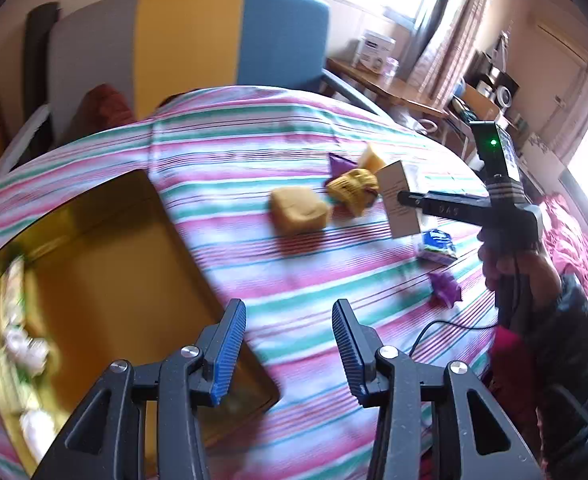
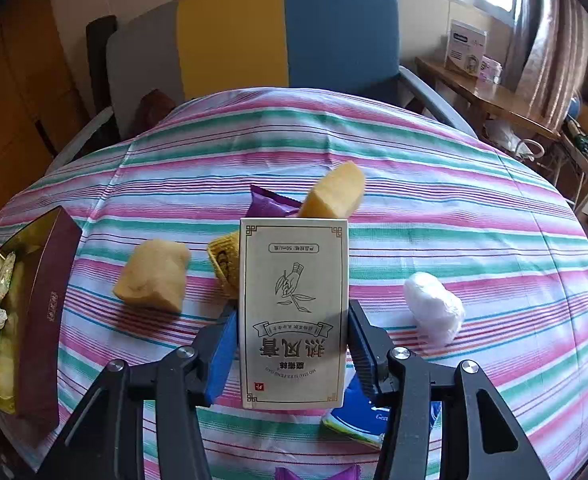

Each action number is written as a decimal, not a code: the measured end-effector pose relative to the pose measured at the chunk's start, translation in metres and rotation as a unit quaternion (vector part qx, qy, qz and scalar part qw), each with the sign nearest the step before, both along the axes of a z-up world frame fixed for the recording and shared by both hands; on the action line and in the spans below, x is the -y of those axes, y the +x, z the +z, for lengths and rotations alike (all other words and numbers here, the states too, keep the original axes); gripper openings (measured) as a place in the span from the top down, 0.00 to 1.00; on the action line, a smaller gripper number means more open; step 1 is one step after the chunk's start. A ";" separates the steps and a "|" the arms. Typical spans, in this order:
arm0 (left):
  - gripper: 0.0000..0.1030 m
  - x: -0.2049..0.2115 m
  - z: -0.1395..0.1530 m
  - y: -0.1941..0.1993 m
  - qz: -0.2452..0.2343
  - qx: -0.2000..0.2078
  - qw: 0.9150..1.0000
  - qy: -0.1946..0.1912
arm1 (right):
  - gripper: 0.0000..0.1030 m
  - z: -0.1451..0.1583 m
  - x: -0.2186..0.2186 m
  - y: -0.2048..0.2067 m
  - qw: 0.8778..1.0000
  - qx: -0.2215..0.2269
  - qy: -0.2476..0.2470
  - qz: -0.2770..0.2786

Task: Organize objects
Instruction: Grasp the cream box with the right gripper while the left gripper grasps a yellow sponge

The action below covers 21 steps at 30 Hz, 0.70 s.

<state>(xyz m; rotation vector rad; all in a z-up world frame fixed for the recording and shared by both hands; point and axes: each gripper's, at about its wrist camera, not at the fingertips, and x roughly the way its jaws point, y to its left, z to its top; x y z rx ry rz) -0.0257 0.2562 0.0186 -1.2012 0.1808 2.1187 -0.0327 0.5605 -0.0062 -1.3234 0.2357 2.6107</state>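
My right gripper is shut on a beige carton with Chinese print and holds it upright above the striped table; the carton also shows in the left wrist view. My left gripper is open and empty, above the near right corner of the gold-lined box. That box sits at the left with several small packets inside. On the cloth lie two yellow sponges, a yellow snack packet, purple packets, a blue tissue pack and a white wrapped ball.
The round table has a pink, green and white striped cloth. A grey, yellow and blue chair stands behind it. A wooden side table with a white box is at the far right. A black cable lies near the right edge.
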 end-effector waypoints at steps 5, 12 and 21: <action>0.56 -0.049 -0.013 -0.019 -0.015 0.022 1.000 -0.015 | 0.49 -0.008 -0.014 0.005 0.999 0.027 -0.029 -0.036; 0.31 -0.095 -0.044 -0.063 0.010 0.055 0.998 -0.031 | 0.49 -0.012 -0.017 0.004 0.998 0.037 -0.041 -0.033; 0.24 -0.139 -0.078 -0.112 0.043 0.072 0.994 -0.063 | 0.49 -0.014 -0.019 0.002 0.998 0.041 -0.046 -0.030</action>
